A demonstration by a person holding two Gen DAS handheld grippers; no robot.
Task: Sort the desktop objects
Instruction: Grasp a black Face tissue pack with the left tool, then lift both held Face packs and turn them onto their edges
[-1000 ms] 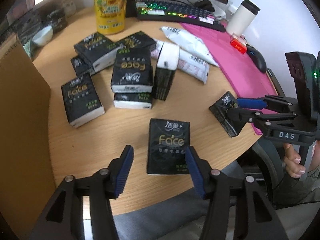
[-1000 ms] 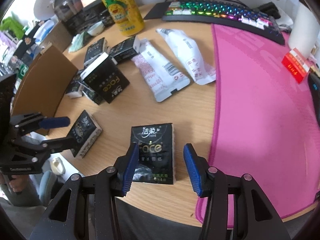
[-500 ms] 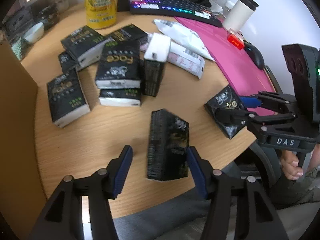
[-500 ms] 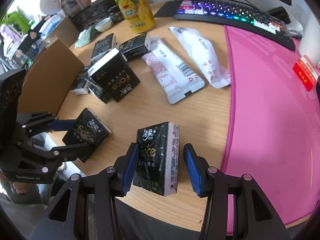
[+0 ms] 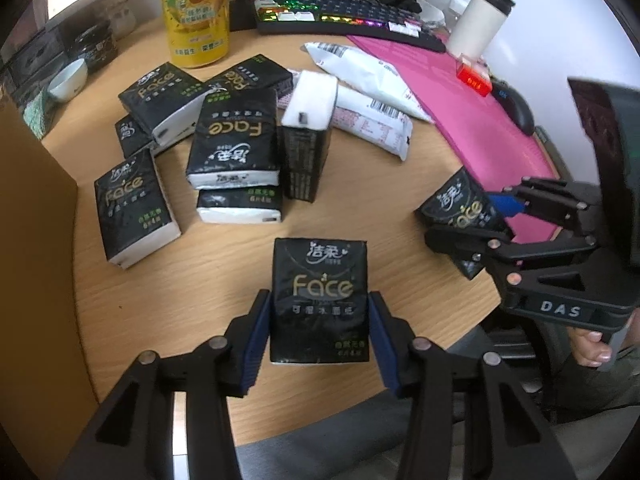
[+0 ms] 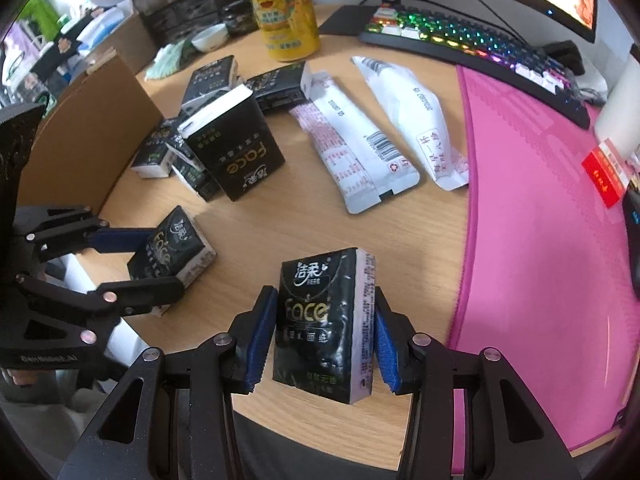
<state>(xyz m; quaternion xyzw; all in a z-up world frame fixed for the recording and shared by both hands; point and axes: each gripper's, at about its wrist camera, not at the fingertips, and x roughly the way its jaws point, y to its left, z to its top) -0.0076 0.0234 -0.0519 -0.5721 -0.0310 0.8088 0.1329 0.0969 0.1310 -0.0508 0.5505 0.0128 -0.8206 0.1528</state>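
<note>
Tissue packs, black "Face" wrappers, scattered on a wood desk (image 5: 224,264); places given relative to the yellow can (image 5: 195,8) at the back. Going left to right.

Brown box wall (image 5: 32,208) far left of the can. Pile (image 5: 232,140) of packs just in front of the can: several flat, one stood on end.

Left gripper (image 5: 319,328) well in front of the can at the desk's near edge, jaws closing on left pack (image 5: 319,300), blue pads against both long sides. Pack looks raised and tipped up off the wood, though contact at its far end can't be ruled out.

Right gripper (image 6: 325,334) further right, near the pink mat (image 6: 540,220), clamped on right pack (image 6: 326,320); pack lifted and twisted, white side seam facing the camera.

Two white sachets (image 6: 376,136) lie front-right of the can, untouched.

Handling, judged: packs are light, soft, squashy; glossy film likely slippery. Wrapper on the right one wrinkles under the pads. Best grip is across the narrow width at mid-length, as both have it; moderate squeeze, since too much would crush the tissue and too little lets it slide.
</note>
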